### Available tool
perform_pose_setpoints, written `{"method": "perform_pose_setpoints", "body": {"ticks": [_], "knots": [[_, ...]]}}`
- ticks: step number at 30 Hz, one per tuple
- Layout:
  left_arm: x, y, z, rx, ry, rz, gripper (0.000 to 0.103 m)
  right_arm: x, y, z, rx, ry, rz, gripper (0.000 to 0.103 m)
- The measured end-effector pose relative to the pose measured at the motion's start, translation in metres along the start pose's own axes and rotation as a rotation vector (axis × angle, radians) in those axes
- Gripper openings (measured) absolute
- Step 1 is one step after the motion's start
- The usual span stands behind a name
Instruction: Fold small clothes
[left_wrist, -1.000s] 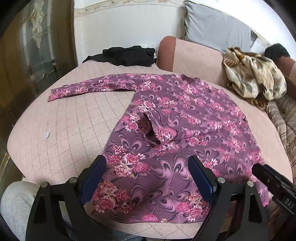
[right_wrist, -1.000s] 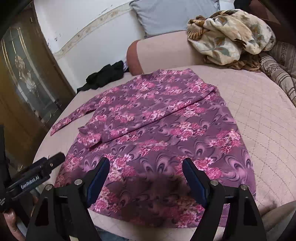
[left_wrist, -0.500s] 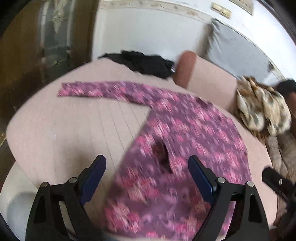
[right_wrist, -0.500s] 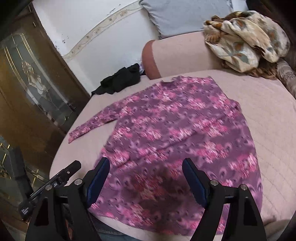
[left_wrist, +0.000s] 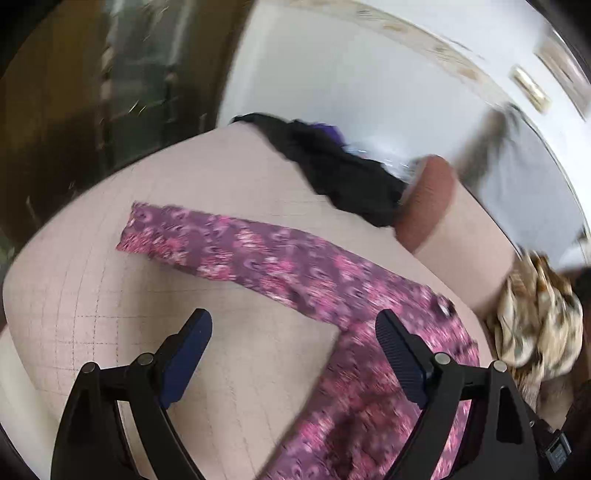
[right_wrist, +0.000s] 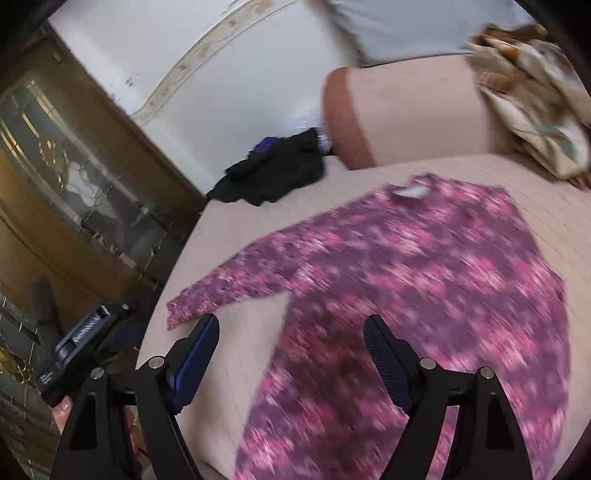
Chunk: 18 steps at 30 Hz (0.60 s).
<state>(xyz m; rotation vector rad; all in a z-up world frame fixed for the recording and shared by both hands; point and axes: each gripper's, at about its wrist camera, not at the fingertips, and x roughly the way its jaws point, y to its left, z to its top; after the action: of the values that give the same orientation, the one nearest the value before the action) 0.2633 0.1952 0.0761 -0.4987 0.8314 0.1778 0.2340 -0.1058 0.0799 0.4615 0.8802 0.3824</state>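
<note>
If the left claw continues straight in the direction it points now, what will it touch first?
Probably the outstretched sleeve of the purple floral top, or the bare pink quilted cover just before it; blur hides the depth. The left claw is open and empty.

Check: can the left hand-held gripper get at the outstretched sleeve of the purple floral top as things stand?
Probably yes. The left hand-held gripper is open and empty, and the sleeve lies flat on bare pink cover just ahead of it. The black garment sits farther back, clear of the sleeve. Motion blur limits certainty.
</note>
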Motion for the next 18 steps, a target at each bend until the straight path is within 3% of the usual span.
{"method": "perform_pose_setpoints", "body": {"ticks": [2,3,5,8,11,14,18], "knots": [[0.014,0.033,-0.005,-0.059,0.009,0.060,0.089,0.030,0.014,0.008,-0.042,0.041,0.029,0.085],[0.024,0.052,-0.007,-0.105,0.044,0.125,0.089,0.050,0.022,0.010,-0.074,0.071,0.046,0.085],[0.036,0.081,-0.004,-0.197,0.097,0.181,0.089,0.084,0.035,0.011,-0.124,0.125,0.050,0.084],[0.036,0.115,0.007,-0.289,0.066,0.247,0.089,0.149,0.062,0.011,-0.190,0.234,0.077,0.073],[0.035,0.141,0.014,-0.351,0.060,0.308,0.089,0.209,0.096,0.009,-0.252,0.325,0.108,0.072],[0.023,0.179,0.013,-0.510,0.016,0.366,0.089,0.260,0.140,0.003,-0.340,0.398,0.143,0.072],[0.012,0.212,0.007,-0.625,-0.004,0.438,0.089,0.318,0.201,-0.011,-0.413,0.498,0.204,0.072]]}}
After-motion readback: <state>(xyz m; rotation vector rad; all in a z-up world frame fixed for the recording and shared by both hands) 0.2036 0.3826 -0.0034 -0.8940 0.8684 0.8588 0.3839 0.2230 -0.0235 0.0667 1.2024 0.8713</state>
